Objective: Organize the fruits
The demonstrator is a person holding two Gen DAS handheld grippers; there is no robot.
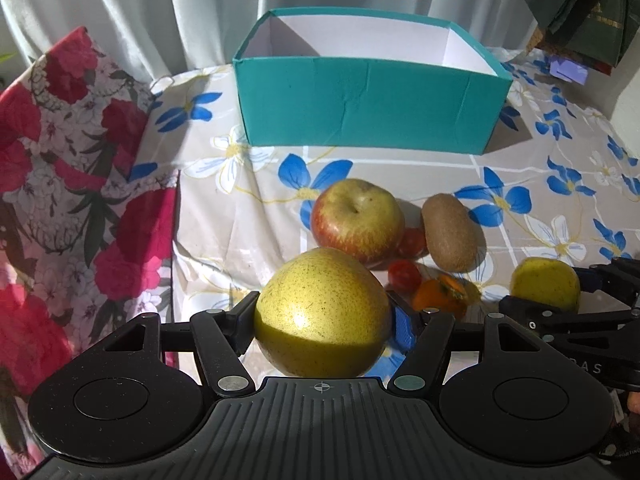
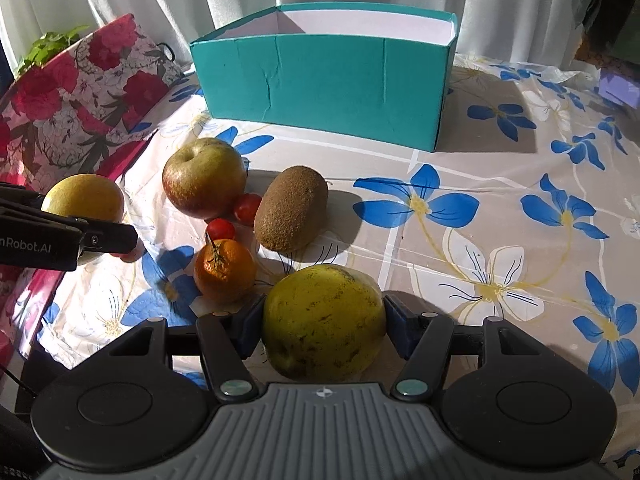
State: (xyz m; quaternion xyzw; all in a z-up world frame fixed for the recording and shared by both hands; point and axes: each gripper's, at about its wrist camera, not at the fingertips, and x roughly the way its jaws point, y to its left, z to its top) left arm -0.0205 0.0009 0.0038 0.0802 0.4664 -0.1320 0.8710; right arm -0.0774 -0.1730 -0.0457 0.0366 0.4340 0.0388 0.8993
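My left gripper [image 1: 322,320] is shut on a yellow speckled pear [image 1: 320,304], which also shows in the right wrist view [image 2: 84,198]. My right gripper [image 2: 324,320] is shut on a yellow spotted fruit [image 2: 324,316], also visible in the left wrist view [image 1: 546,282]. Between them on the cloth lie a red-yellow apple [image 1: 356,220] [image 2: 204,178], a kiwi [image 1: 450,232] [image 2: 292,208], two cherry tomatoes [image 1: 404,274] [image 2: 220,230] and an orange persimmon [image 1: 440,294] [image 2: 224,270]. An open teal box [image 1: 368,104] [image 2: 320,92] stands behind them; the part of its inside that shows is empty.
A floral tablecloth [image 2: 480,208] covers the table. A red floral bag [image 1: 72,168] [image 2: 80,92] stands at the left edge. White curtains hang behind the box. Dark green bags [image 1: 580,4] hang at the far right.
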